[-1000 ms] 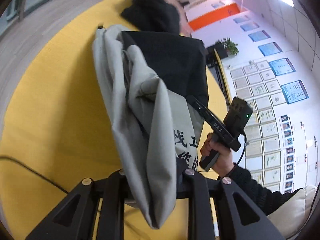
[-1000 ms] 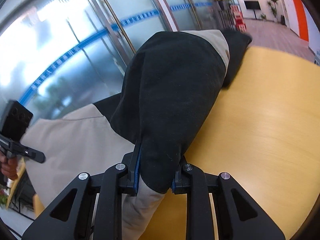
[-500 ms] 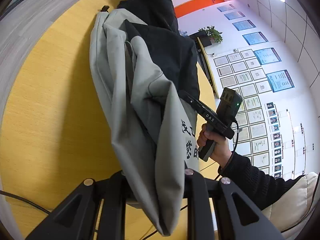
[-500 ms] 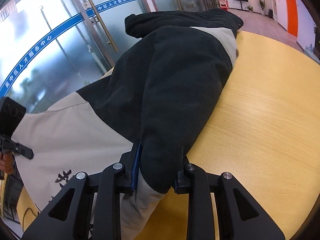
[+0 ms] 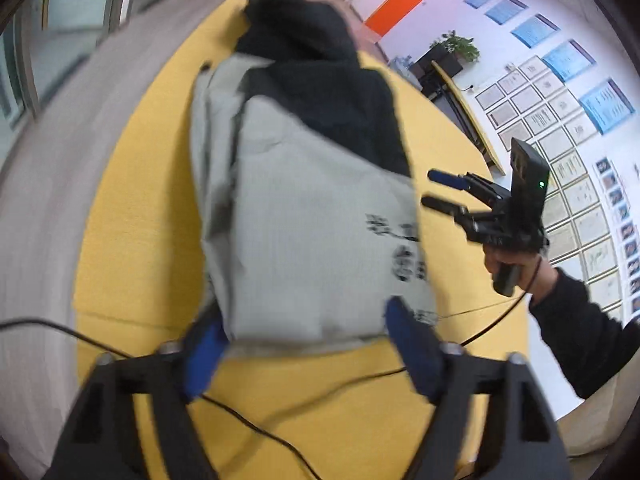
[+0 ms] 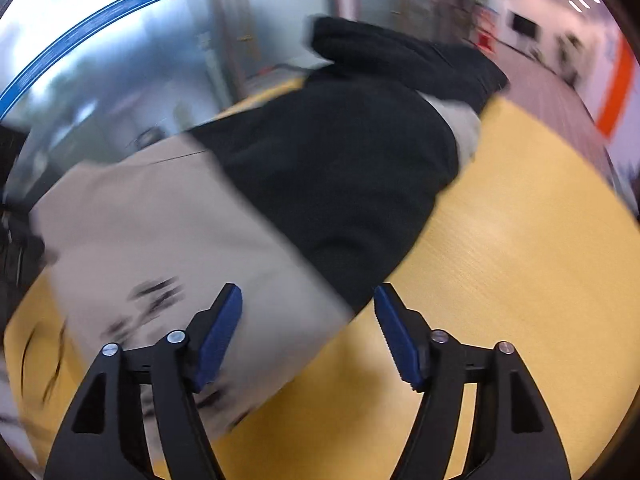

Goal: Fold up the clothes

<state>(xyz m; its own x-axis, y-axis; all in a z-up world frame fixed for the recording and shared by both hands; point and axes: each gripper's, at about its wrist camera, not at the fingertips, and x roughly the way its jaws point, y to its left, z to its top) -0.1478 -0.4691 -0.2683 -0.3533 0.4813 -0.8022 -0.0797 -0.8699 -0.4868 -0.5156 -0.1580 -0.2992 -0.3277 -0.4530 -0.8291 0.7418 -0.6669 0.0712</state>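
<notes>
- The jacket [image 5: 304,216] lies folded on the yellow table [image 5: 132,240], grey panel on top and toward you, black part behind it running to 12 o'clock in the left wrist view.
- Dark printed characters [image 5: 400,248] sit on the grey panel near its right edge; they are too blurred to read.
- In the right wrist view the same jacket [image 6: 248,208] fills the middle, with the pale panel from 8 o'clock to the centre and the black half toward 1 o'clock.
- Your left gripper [image 5: 308,352] is spread wide; its blue pads stand on either side of the jacket's near edge, at 7 and 5 o'clock, and nothing is clamped between them. Whether the pads touch the cloth cannot be told through the blur.
- Your right gripper [image 6: 308,320] is also wide open, its pads flanking the near edge of the cloth at about 6 o'clock, and it pinches nothing.
- From the left wrist camera the right gripper [image 5: 436,190] shows at 3 o'clock, just beside the jacket's right edge, fingers parted and empty, held in your hand [image 5: 516,268].
- A thin black cable [image 5: 256,428] trails across the table at the lower left and under the left gripper.
- Framed papers [image 5: 560,152] cover the white wall at 2 to 3 o'clock, with a potted plant [image 5: 456,46] at 1 o'clock.
- Glass panels with a blue stripe [image 6: 120,12] stand behind the table in the right wrist view.
</notes>
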